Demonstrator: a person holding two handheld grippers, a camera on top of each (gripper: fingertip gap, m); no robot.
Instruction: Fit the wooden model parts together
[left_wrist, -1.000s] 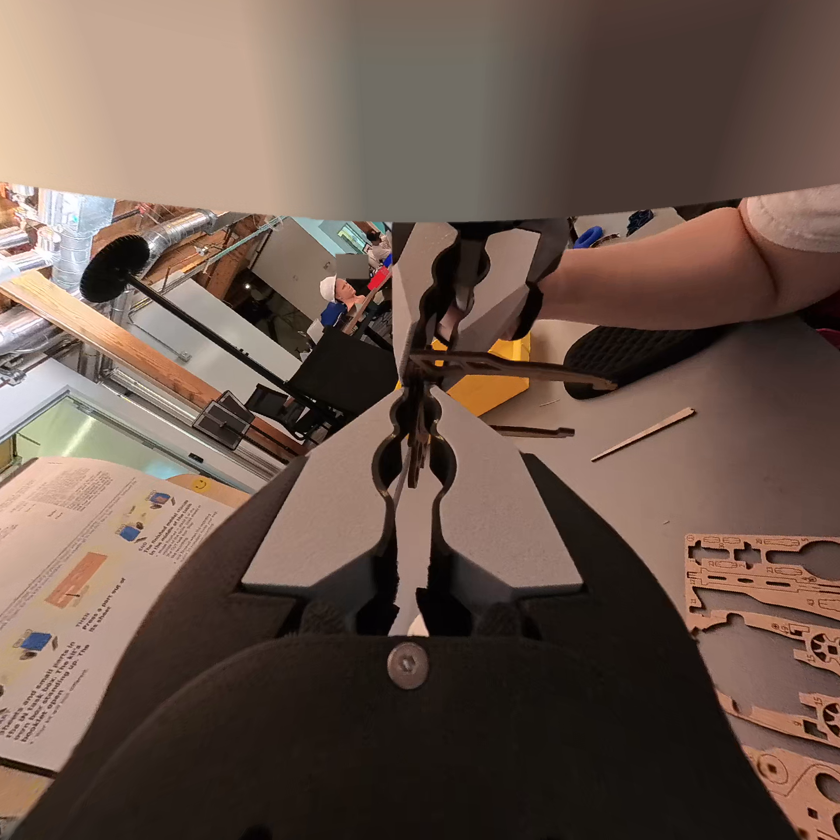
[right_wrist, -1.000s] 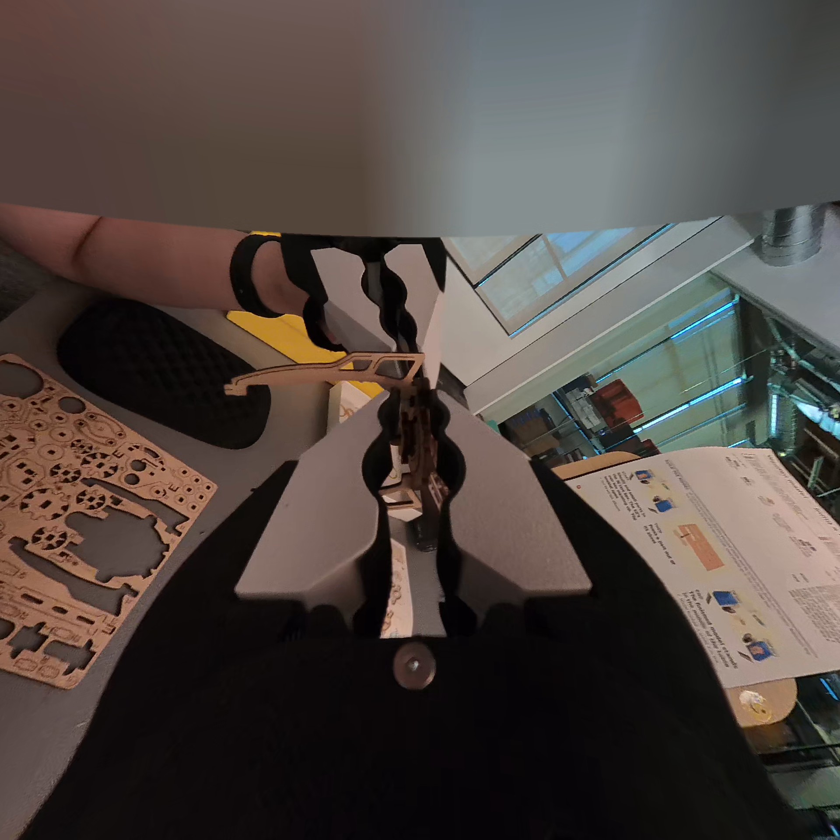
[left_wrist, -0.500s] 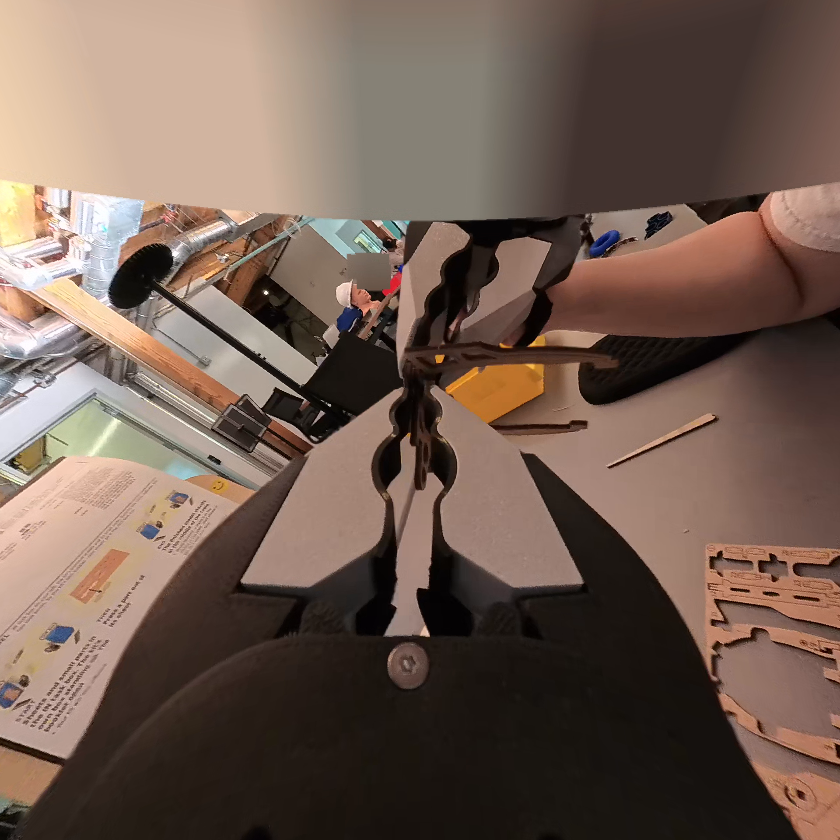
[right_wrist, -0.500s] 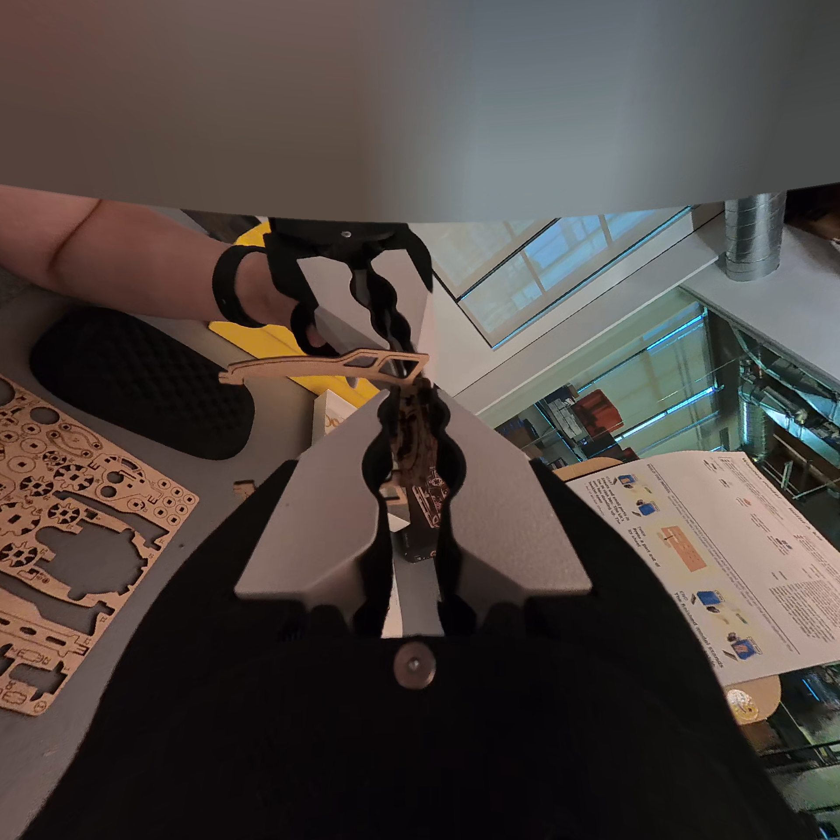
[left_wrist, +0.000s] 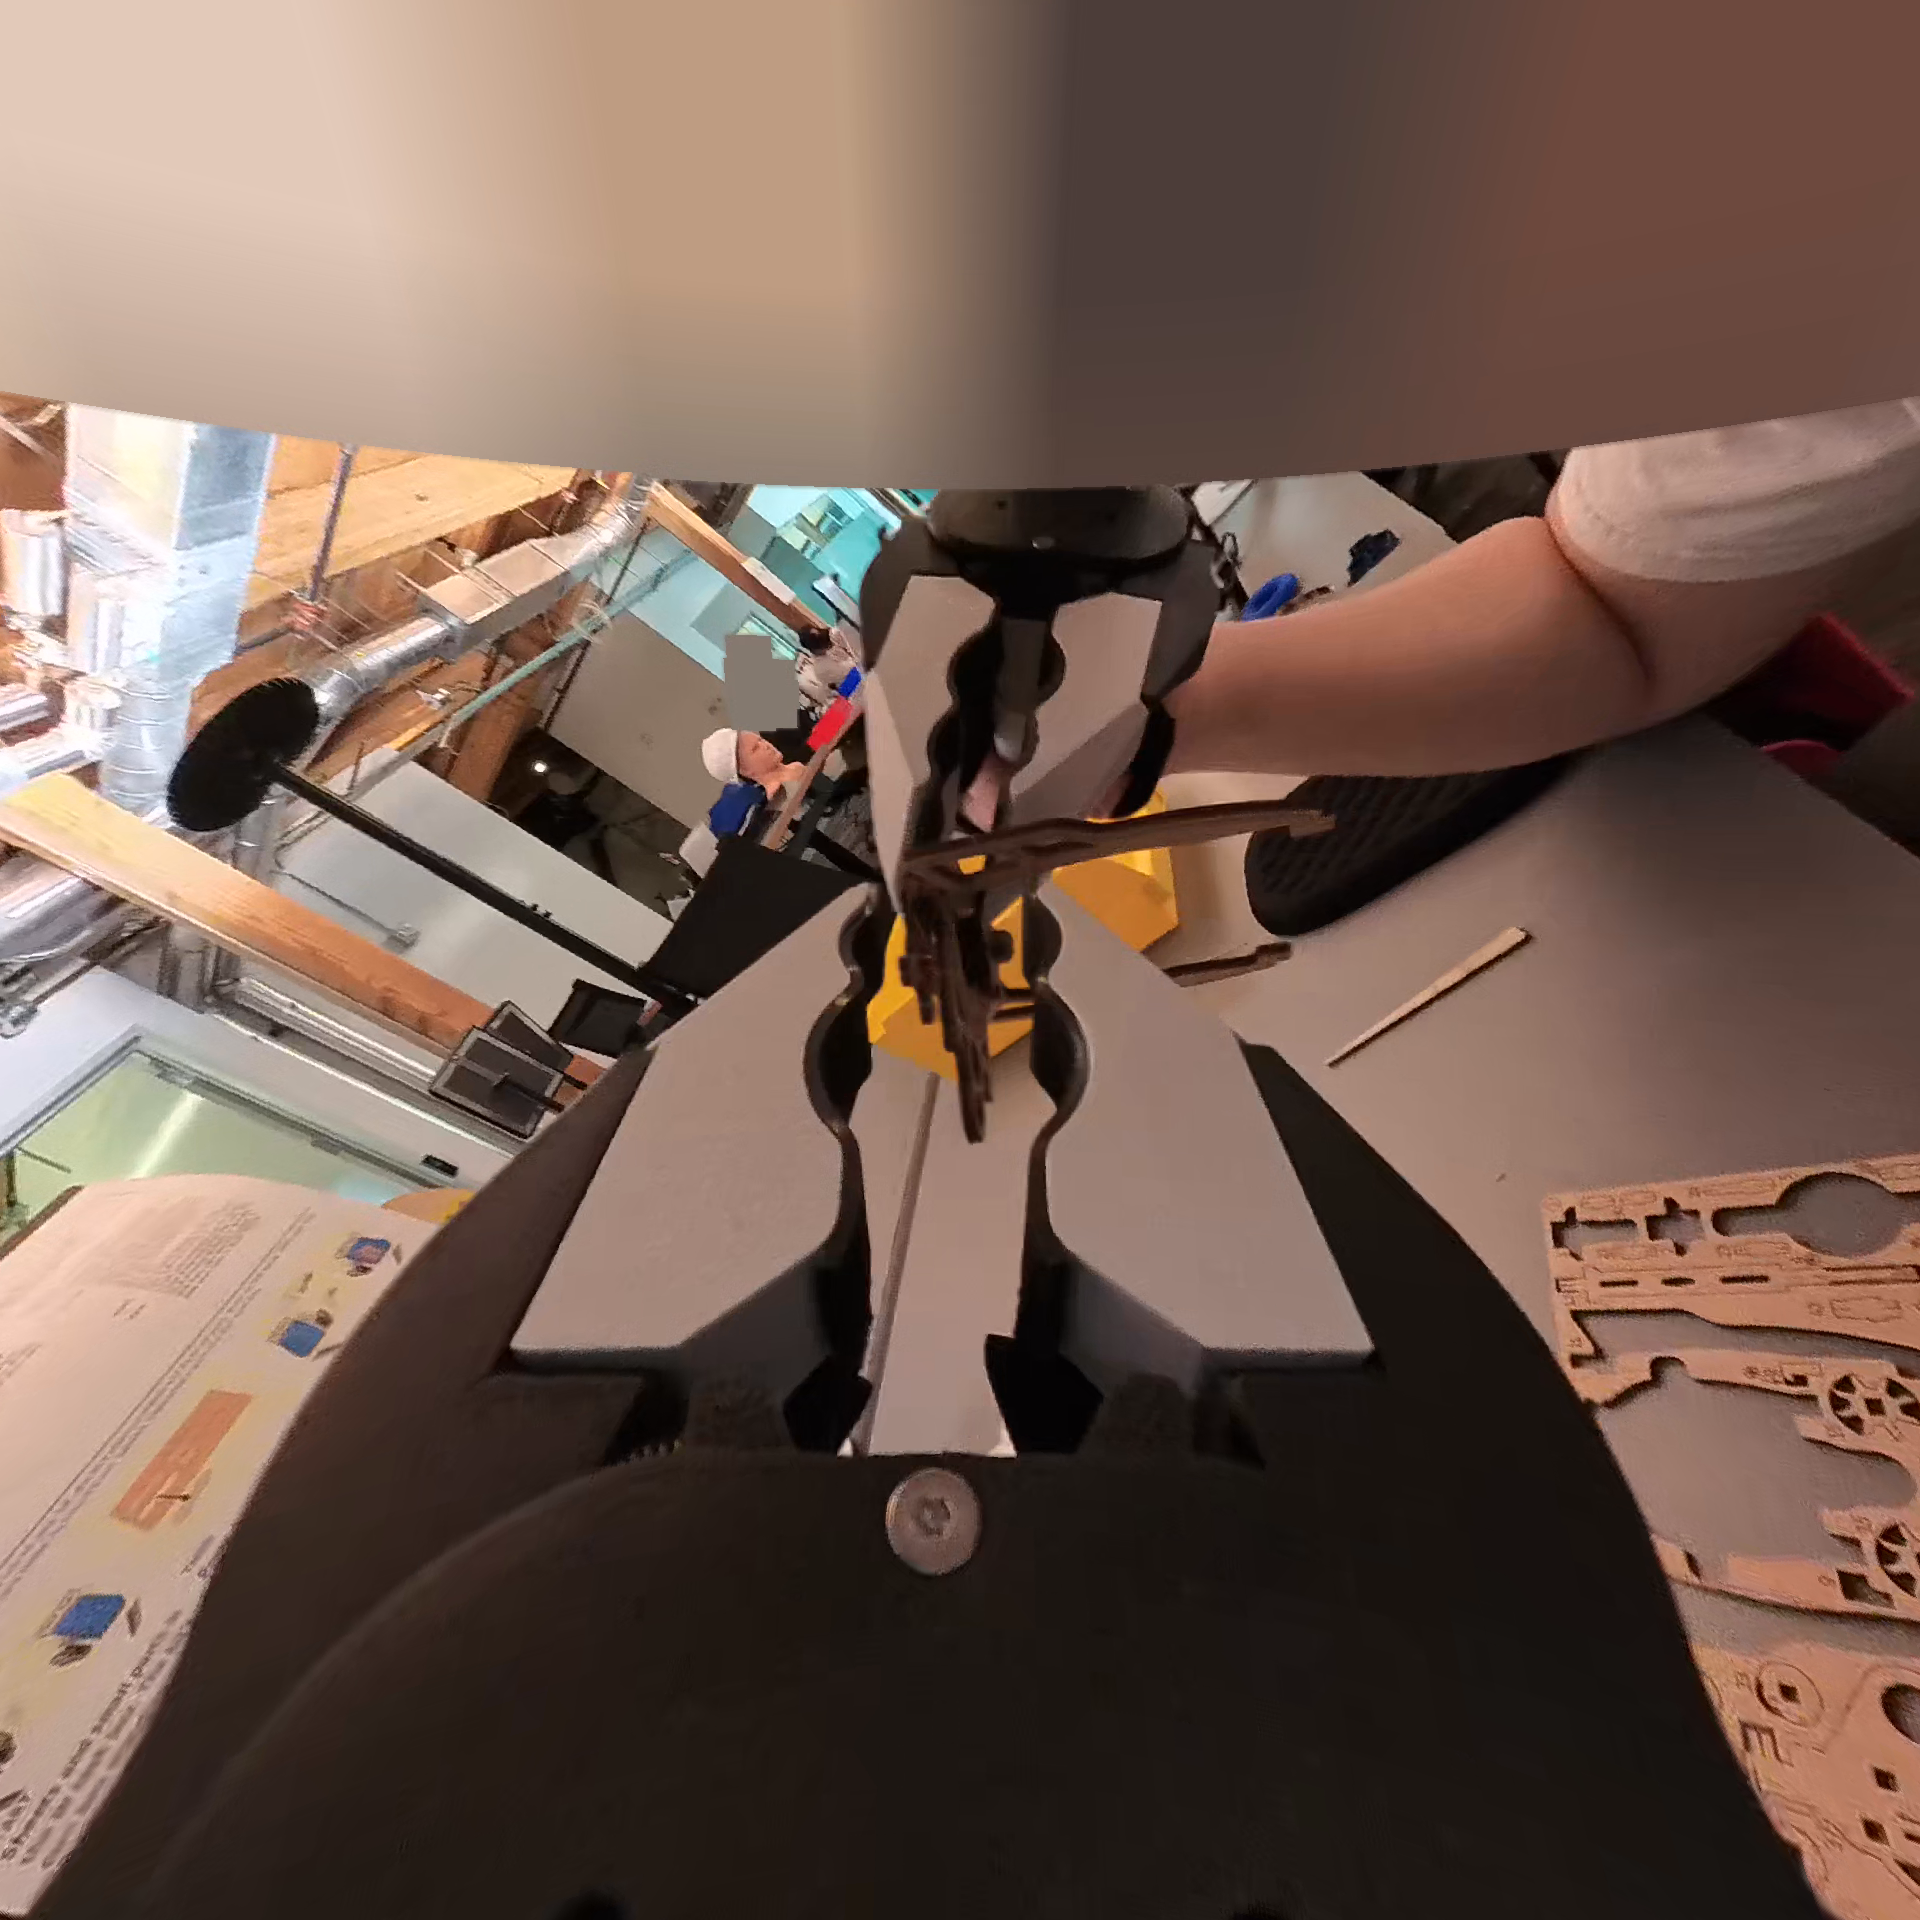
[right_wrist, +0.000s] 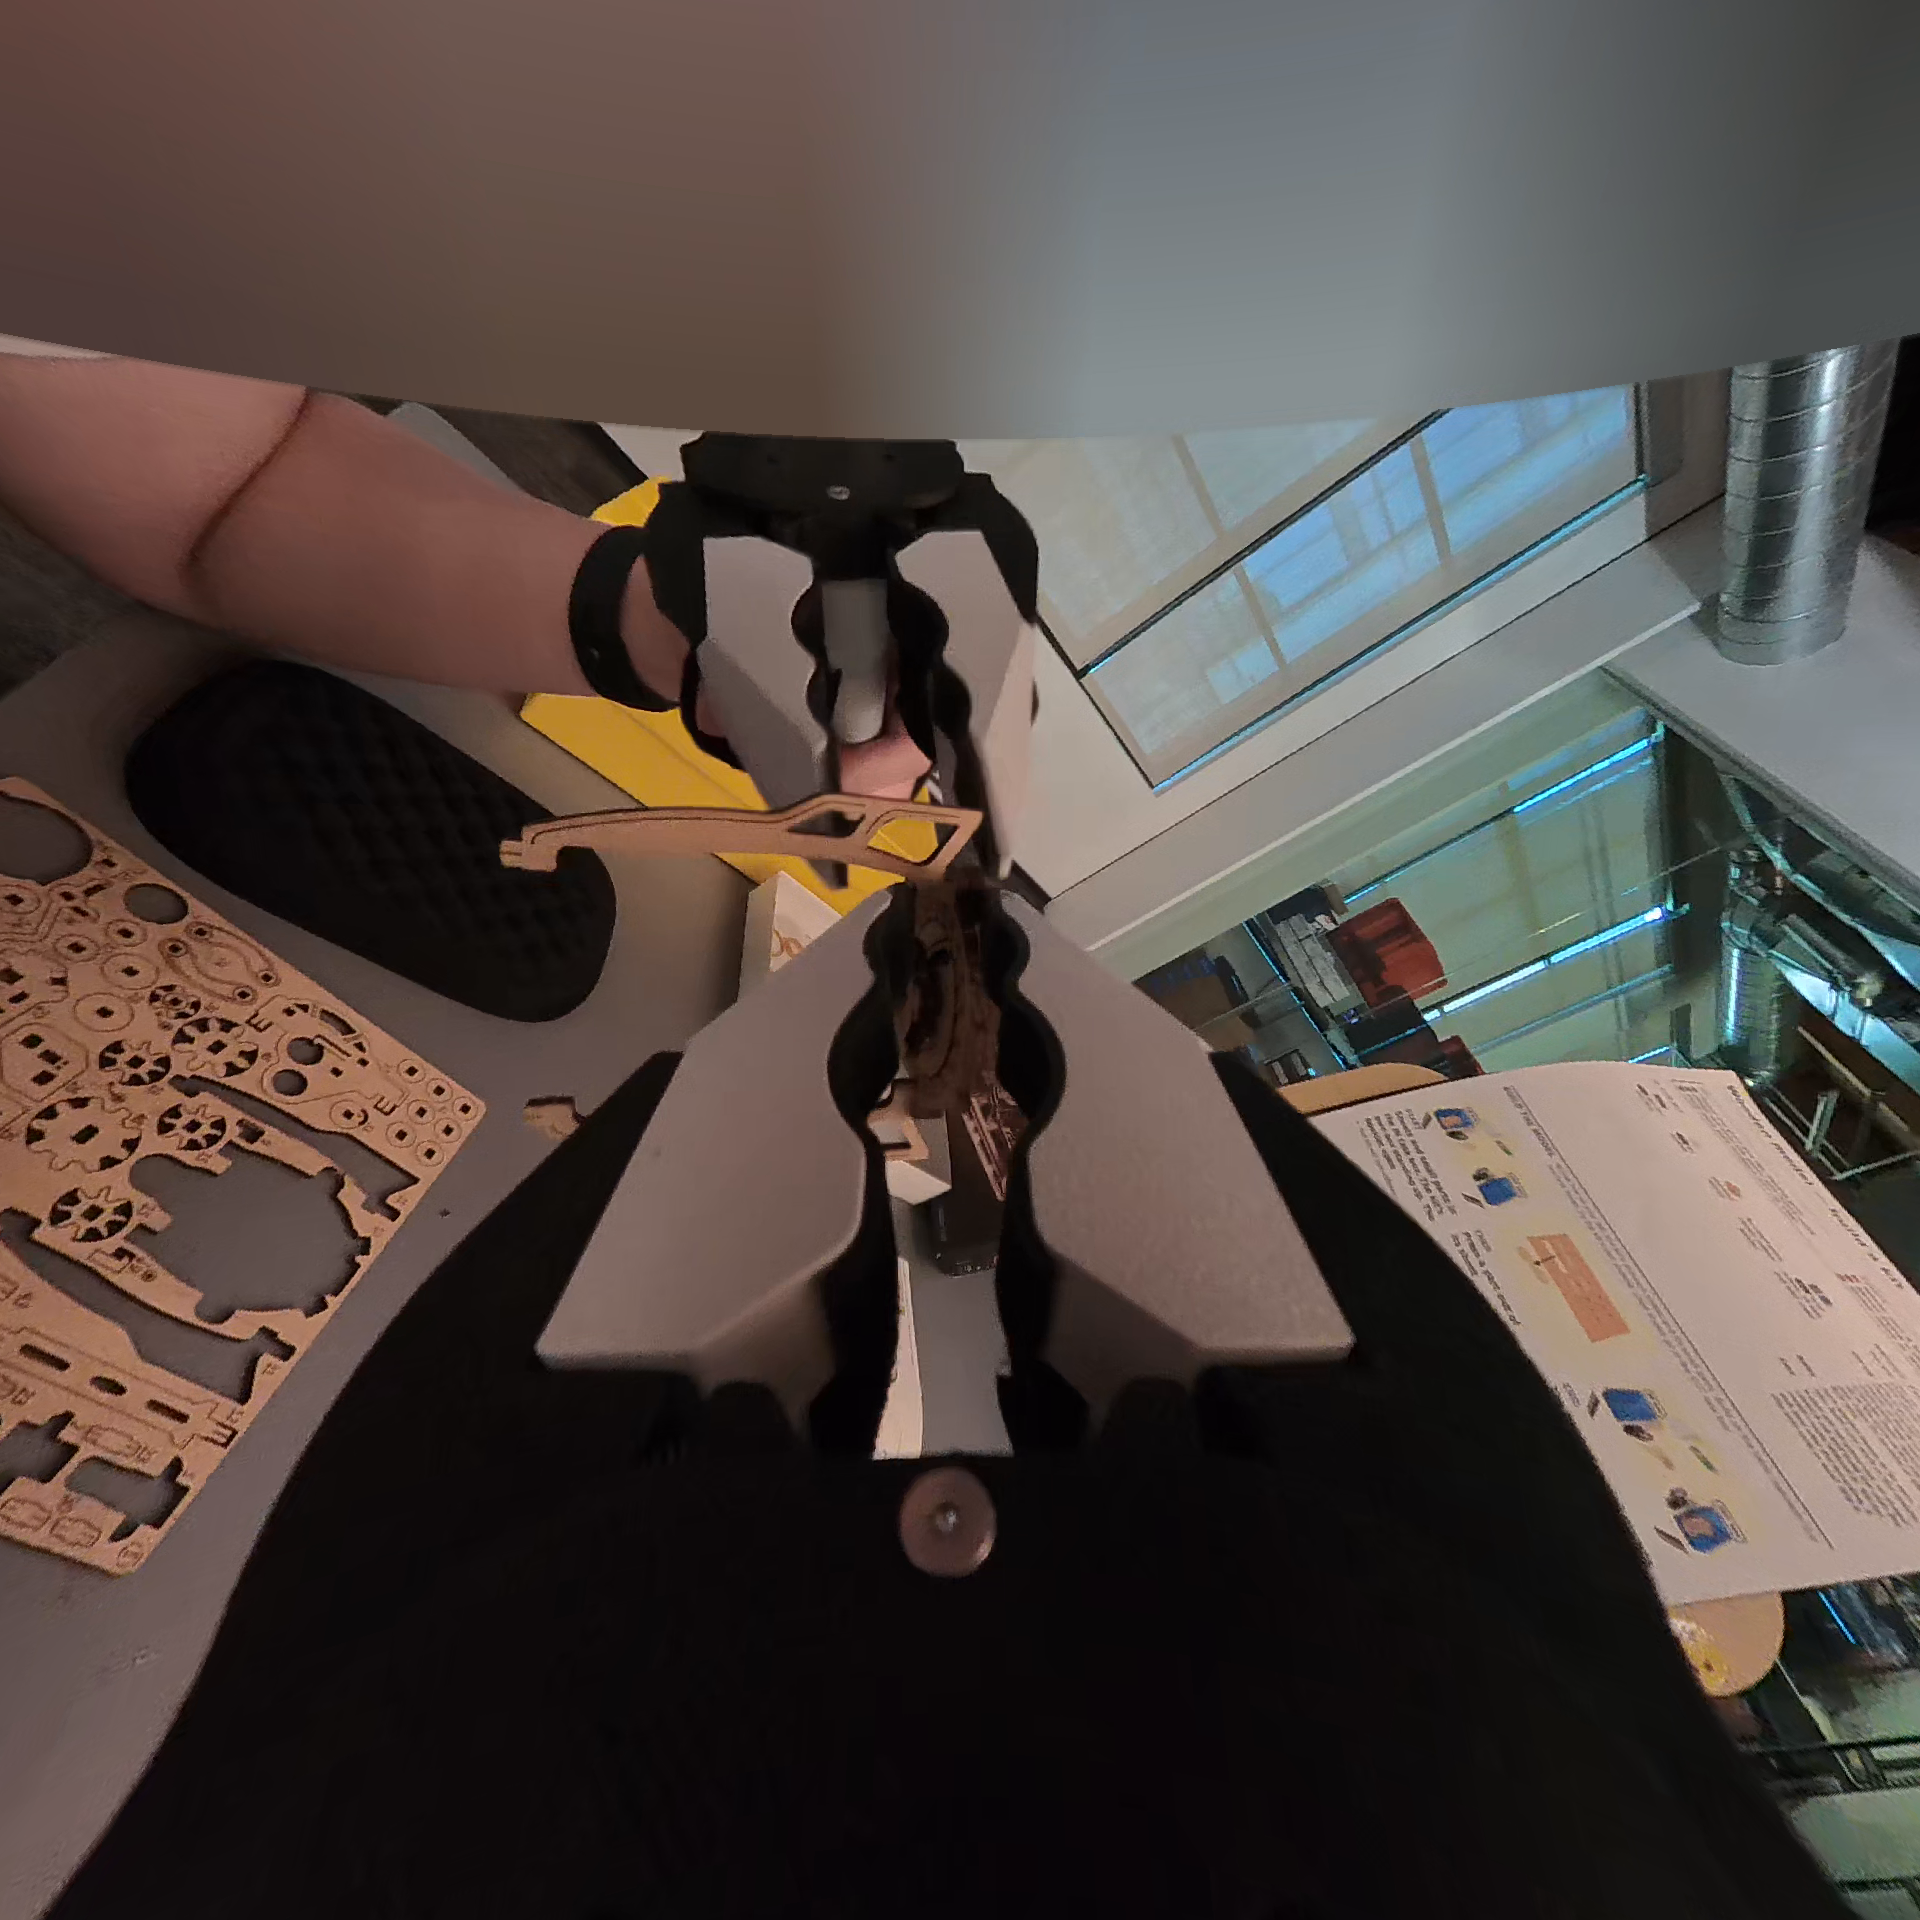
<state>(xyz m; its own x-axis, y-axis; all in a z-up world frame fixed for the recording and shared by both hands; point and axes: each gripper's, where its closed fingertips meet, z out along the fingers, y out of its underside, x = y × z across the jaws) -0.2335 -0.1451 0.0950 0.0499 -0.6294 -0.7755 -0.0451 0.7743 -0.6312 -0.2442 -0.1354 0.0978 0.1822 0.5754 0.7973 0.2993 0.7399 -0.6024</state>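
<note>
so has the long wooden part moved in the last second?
Yes. In the left wrist view the long wooden part's free end has swung upward, away from the loose stick, which holds its place.

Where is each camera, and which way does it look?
Left wrist view: sits on the left tongs, looks along them at the right tongs facing it; the right forearm shows.
Right wrist view: sits on the right tongs, looks the opposite way at the left tongs; the left forearm shows.
Both share: the wooden model parts between the tips, the grey table, the instruction sheet.
</note>
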